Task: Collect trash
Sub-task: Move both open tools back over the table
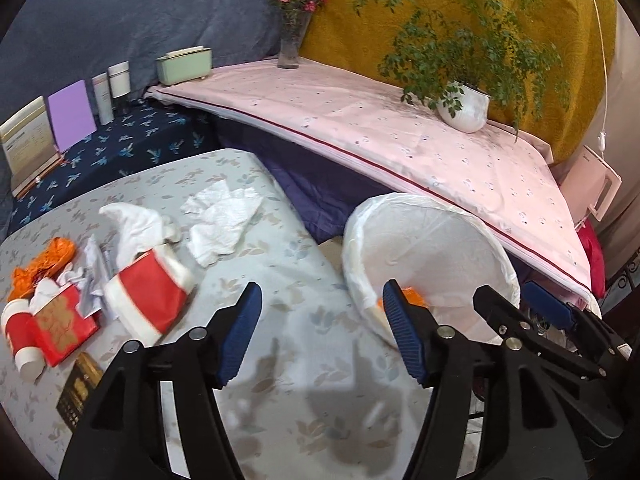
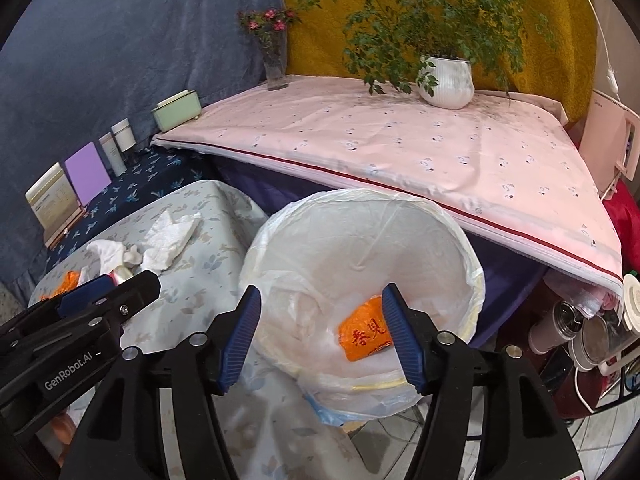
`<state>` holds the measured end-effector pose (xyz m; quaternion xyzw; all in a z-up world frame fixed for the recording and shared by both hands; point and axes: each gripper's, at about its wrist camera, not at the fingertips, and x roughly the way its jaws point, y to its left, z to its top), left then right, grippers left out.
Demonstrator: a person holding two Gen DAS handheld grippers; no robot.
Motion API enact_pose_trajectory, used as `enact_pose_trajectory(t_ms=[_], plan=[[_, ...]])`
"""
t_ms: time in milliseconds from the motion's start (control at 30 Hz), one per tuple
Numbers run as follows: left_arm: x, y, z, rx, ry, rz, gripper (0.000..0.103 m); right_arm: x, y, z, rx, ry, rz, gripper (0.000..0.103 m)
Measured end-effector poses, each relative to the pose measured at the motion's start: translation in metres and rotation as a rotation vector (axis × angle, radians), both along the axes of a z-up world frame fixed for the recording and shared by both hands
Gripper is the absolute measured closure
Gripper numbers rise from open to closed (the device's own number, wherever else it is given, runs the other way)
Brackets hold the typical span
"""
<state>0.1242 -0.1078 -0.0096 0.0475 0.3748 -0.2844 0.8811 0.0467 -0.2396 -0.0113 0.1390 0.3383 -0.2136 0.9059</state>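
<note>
Left gripper [image 1: 322, 336], right gripper [image 2: 320, 336] — jaws wide, empty. "GenRobot.AI" on left gripper. Orange packet [image 2: 366, 334] in bin [image 2: 472, 280] — red Chinese characters.

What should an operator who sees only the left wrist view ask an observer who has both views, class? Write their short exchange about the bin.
Operator: I see only an orange scrap inside the bin. What is it?
Observer: An orange packet with red characters, lying low in the bag that lines the bin.
Operator: The other gripper blocks my view to the right of the bin. Anything there?
Observer: Yes, what look like cups and a flask, clustered under the corner of the pink cloth.
</note>
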Motion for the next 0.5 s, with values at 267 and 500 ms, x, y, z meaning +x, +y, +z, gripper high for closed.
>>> enact_pose_trajectory(t_ms=[267,500], plan=[[-0.001,0.057,-0.003,0.034,-0.023,0.092,0.032,0.006,0.042,0.003,0.004,0.004,0.075,0.037],[-0.003,0.104,-0.009,0.063,-0.036,0.155,0.024,0.016,0.085,0.002,0.003,0.02,0.159,0.037]])
